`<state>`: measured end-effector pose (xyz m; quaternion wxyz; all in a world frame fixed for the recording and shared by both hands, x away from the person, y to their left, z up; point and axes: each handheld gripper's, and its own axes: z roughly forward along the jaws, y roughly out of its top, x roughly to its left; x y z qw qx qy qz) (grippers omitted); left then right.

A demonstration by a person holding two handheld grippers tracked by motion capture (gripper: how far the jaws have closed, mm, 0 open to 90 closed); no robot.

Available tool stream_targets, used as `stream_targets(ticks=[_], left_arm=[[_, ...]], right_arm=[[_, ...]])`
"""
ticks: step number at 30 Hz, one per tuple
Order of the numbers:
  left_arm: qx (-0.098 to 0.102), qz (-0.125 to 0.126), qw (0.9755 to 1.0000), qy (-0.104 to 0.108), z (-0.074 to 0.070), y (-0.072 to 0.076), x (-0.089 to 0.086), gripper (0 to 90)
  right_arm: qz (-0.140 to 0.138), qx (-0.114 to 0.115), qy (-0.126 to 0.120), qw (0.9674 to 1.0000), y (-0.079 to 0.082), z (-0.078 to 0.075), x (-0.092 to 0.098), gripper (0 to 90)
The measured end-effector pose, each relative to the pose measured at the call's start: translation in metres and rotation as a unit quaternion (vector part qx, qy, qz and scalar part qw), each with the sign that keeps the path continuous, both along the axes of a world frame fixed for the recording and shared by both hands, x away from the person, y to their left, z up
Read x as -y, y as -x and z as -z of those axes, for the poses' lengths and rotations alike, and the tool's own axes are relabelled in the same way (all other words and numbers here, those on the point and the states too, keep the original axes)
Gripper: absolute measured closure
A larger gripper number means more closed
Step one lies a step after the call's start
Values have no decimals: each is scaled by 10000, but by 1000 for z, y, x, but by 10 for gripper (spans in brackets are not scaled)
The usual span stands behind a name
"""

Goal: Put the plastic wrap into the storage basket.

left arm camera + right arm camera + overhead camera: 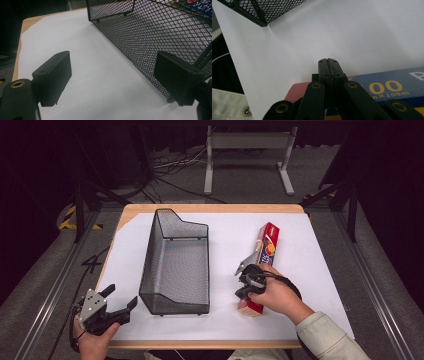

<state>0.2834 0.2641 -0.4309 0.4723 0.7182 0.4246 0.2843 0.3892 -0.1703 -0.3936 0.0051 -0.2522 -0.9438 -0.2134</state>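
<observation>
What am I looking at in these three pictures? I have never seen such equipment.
A person sits at a table covered with white paper and holds a hand-operated gripper in each hand. One picture looks down from above; the other two come from cameras on the grippers. A black mesh basket and a long red and blue box lie on the paper. The left gripper is open, beside the basket. The right gripper rests over the box, its fingers closed together, holding nothing.
</observation>
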Motion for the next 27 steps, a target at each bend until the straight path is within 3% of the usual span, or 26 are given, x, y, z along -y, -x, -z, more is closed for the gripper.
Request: stream_targets(ticks=[8,15,27], left_arm=[[0,-25,10000,4,0,1,-1,155],[8,-24,10000,12,0,1,0,155],[10,-30,10000,5,0,1,-1,155]], right_arm=[[-51,-169,463,9988,2,1,0,900],[51,-416,417,9983,3,-1,14,900],[192,-516,405,9977,8,-1,31,900]])
